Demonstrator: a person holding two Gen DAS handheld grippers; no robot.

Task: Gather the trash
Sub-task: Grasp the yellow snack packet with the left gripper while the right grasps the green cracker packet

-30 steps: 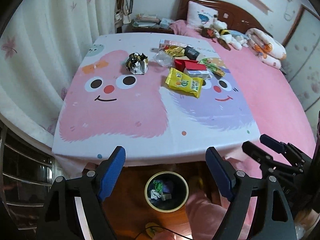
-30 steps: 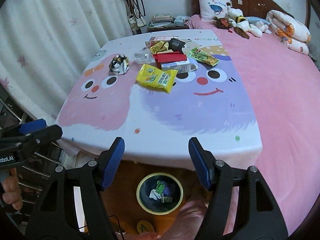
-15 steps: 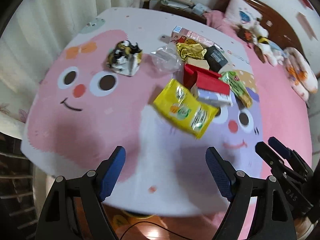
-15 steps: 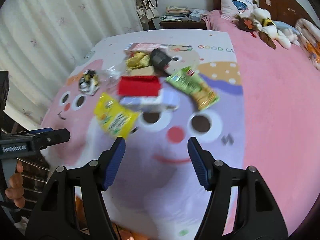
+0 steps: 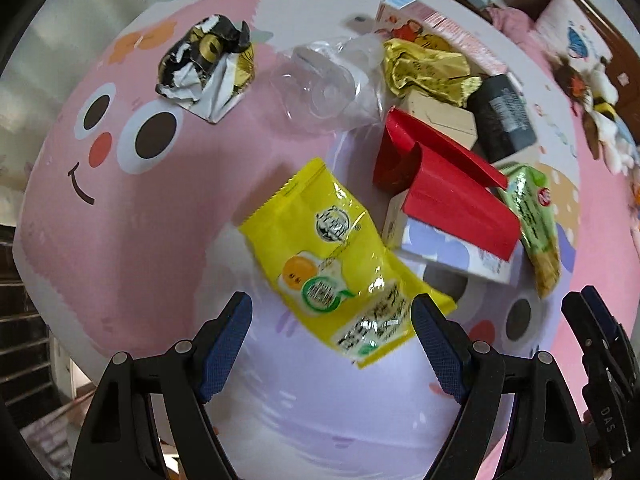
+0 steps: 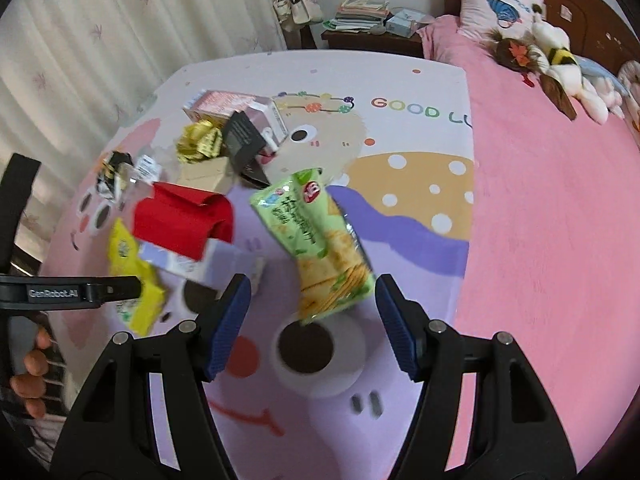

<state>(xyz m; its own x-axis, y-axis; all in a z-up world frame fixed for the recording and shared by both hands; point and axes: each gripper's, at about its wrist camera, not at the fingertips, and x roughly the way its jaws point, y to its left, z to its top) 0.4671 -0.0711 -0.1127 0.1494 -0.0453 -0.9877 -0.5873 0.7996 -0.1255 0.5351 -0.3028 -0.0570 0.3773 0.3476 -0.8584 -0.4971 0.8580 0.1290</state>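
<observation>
Both tools are out over the bed (image 6: 540, 208) now, and the trash sits in one loose heap on the cartoon-printed sheet (image 5: 132, 216), bunched together, which looks handy for picking piece by piece. The left hand-held gripper (image 5: 331, 344) hovers with its jaws spread wide, holding nothing, and the near end of the yellow snack bag (image 5: 340, 264) lies right between its blue pads (image 5: 226, 344); whether they touch the sheet, I cannot tell. That bag lies flat at the near left edge of the heap, so by my reading it is the easy first take for this side. Just right of it, a red folded carton (image 5: 448, 196) lies on top of a pale box (image 5: 448, 256), and farther off lie a clear plastic tray (image 5: 320, 88), a crumpled gold wrapper (image 5: 424, 68) and a black-and-white crumpled wrapper (image 5: 204, 68) off to the far left. Over on the other side, the right hand-held gripper (image 6: 312, 320) is also wide open and empty, lined up on the near end of the green cracker packet (image 6: 316, 240), which stretches away toward the far side. Each tool seems to have picked its own target at the near rim of the pile. No bin shows in either view, so where the pieces go is not visible here.
</observation>
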